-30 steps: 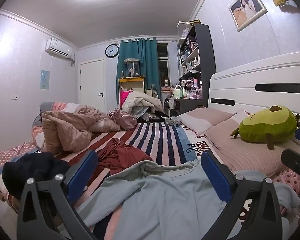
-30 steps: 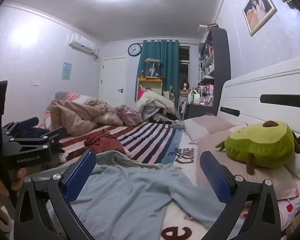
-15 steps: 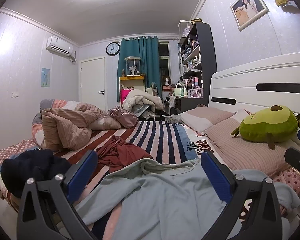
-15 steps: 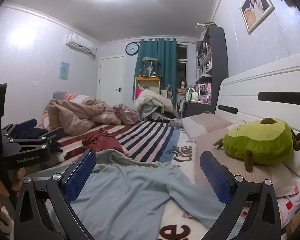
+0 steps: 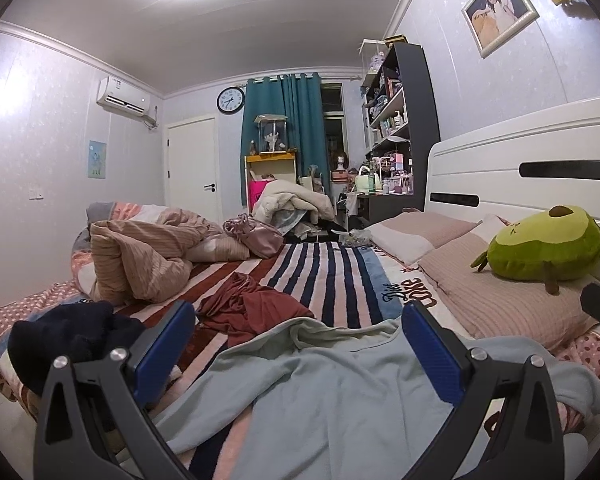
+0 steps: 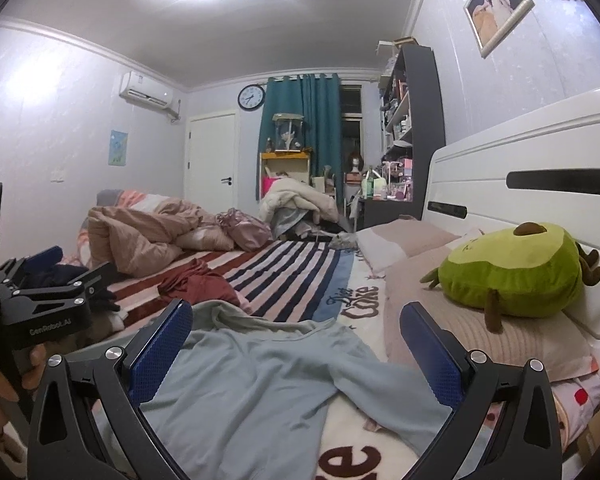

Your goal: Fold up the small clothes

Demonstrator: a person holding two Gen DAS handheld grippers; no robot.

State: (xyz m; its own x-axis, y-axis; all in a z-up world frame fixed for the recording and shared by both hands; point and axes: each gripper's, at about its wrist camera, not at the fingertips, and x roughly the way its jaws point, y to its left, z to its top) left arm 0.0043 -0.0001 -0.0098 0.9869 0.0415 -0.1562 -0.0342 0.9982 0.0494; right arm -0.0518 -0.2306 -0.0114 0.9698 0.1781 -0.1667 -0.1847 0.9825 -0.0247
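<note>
Pale blue long-sleeved cotton top (image 5: 320, 392) lies spread and rumpled on the striped bed blanket (image 5: 320, 276), unchanged from one second ago. Left gripper (image 5: 296, 344) and right gripper (image 6: 296, 340) both hover above it, jaws wide apart, empty. Both views have shifted only marginally.

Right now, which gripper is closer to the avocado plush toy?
Right. The right gripper hovers beside the pillow that carries the avocado plush toy; the left gripper is farther away, near the dark clothes.

Soft matt cloth garment (image 5: 324, 392)
</note>
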